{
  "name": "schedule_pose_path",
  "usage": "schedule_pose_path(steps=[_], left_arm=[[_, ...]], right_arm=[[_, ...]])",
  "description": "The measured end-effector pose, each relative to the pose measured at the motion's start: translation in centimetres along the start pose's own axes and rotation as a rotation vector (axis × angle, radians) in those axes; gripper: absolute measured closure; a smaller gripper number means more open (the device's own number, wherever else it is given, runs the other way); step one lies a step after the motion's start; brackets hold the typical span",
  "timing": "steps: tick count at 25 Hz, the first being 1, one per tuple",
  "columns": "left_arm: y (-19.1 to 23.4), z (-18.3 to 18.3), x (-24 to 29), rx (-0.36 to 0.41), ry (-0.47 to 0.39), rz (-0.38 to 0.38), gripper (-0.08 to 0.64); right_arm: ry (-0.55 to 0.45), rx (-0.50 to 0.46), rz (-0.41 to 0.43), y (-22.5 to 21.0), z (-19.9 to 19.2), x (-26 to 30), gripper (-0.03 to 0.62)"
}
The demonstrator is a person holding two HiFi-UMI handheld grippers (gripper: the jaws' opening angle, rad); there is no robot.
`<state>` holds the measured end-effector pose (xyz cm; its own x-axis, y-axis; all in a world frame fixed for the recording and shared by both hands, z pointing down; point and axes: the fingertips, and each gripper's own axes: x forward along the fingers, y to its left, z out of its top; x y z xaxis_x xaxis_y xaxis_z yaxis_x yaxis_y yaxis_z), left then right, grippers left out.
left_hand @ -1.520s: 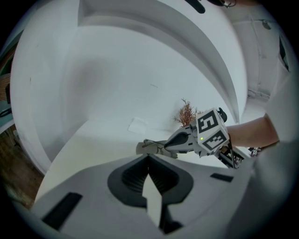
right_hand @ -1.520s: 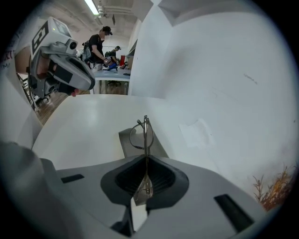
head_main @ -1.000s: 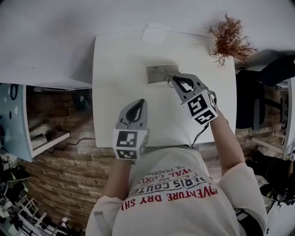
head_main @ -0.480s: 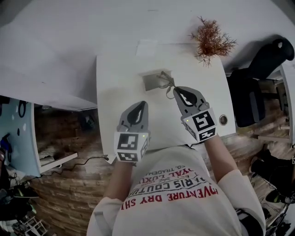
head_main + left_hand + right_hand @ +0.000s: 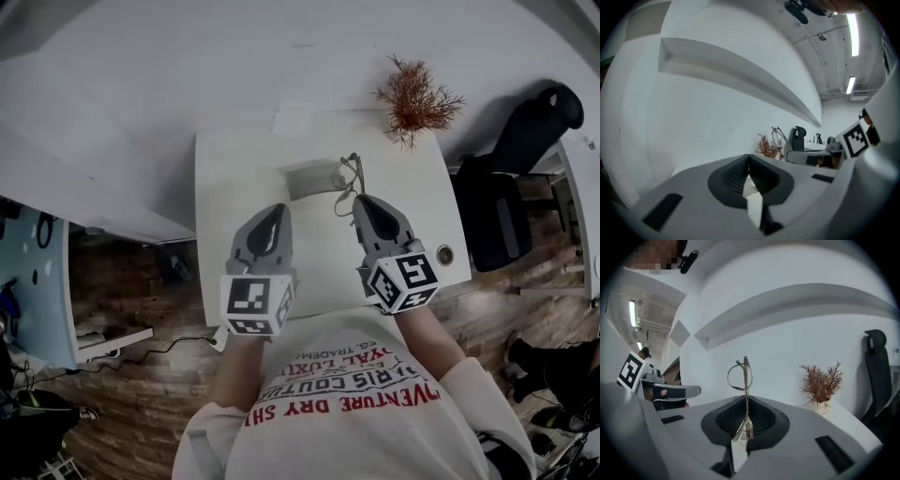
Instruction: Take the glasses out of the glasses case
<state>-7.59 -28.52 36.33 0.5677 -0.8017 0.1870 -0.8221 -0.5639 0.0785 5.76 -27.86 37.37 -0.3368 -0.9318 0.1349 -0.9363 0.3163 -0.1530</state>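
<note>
Right gripper (image 5: 746, 400) holds glasses (image 5: 739, 376); case (image 5: 307, 178) apart.

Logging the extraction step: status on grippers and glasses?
Right gripper jaws shut on glasses, held up off the table. Left gripper shut, empty; glasses case on table. Nothing blocking.

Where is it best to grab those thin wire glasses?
By the slim metal frame at one end, coming edge-on, as the right hand-held gripper does: the glasses stand thin between its jaws, with the round lens clear beyond them.
</note>
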Motion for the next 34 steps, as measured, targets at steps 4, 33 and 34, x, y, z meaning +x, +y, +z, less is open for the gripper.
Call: schedule_pose_path(steps=[4,33,34], left_arm=[[0.6,0.5,0.2,-0.006,-0.015,0.031,0.552],[1.4,0.5,1.9,-0.010,0.000,0.034,0.552],[1.5,0.4,1.9,-0.012,0.001,0.035,0.552]], right_arm=[[-0.010,0.058,-0.016,-0.7,-0.2,-0.7,0.566],[-0.005,-0.003,-0.018,-0.7,0.4,0.8,0.565],[-0.003,-0.006,-0.020,-0.6,0.3,0.9,0.565]])
